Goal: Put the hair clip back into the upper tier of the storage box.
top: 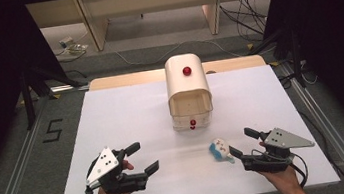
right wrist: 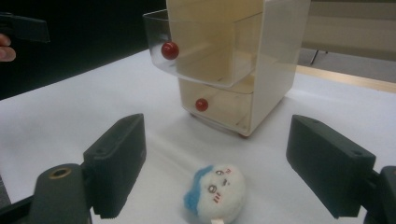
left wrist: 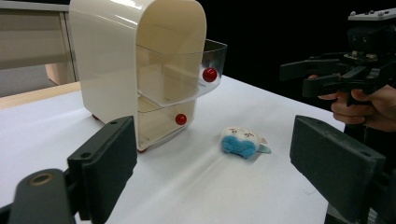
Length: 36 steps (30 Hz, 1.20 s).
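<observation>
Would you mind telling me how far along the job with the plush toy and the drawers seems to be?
Done: the upper drawer of the cream cabinet is pulled out; the lower drawer is closed. In hand: nothing, though the open right gripper sits beside the plush toy, which lies on the white table. The left gripper is open too. Left, probably: grasping the toy and placing it in the drawer.

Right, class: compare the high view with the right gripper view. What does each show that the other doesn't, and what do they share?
High view alone: the floor with cables, a black mark like a 5, both forearms, and the right gripper from above, open.

Right gripper view alone: the plush toy's face, seen close between that gripper's spread jaws.

Both: the cream drawer unit, its upper drawer pulled out, red knobs, the white table, and the open left gripper.
</observation>
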{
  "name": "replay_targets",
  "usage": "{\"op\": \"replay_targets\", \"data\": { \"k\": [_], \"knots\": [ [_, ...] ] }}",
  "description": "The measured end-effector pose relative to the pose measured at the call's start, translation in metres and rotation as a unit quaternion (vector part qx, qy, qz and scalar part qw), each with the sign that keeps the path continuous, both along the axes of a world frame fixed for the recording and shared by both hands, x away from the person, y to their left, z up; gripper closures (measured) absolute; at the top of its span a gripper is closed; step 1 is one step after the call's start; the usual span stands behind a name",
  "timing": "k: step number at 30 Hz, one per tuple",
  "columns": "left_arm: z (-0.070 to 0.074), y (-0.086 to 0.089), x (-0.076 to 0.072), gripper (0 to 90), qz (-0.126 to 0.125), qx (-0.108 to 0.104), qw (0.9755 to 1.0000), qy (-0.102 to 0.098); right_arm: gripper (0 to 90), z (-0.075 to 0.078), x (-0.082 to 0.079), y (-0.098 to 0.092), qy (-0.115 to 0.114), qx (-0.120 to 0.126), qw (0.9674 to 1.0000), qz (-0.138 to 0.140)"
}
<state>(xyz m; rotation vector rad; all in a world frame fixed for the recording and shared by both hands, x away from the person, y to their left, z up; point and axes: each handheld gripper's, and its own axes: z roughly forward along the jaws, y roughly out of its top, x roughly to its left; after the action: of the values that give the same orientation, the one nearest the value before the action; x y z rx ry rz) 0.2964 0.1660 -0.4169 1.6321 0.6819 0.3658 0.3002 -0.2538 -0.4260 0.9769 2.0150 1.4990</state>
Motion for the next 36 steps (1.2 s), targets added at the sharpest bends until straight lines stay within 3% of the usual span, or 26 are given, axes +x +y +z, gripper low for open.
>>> {"op": "replay_targets", "data": {
  "k": [21,36],
  "knots": [
    [-0.0009,-0.0002,0.0014,14.5,-0.001,0.008,1.0000,0.001,21.1,-0.0001,0.0027,-0.0008,0.002,-0.004,1.0000,-0.005],
    [-0.0007,0.0006,0.0019,14.5,0.003,0.009,1.0000,0.000,22.7,0.0003,0.0098,0.0056,0.008,-0.027,0.9996,0.000]
  ]
}}
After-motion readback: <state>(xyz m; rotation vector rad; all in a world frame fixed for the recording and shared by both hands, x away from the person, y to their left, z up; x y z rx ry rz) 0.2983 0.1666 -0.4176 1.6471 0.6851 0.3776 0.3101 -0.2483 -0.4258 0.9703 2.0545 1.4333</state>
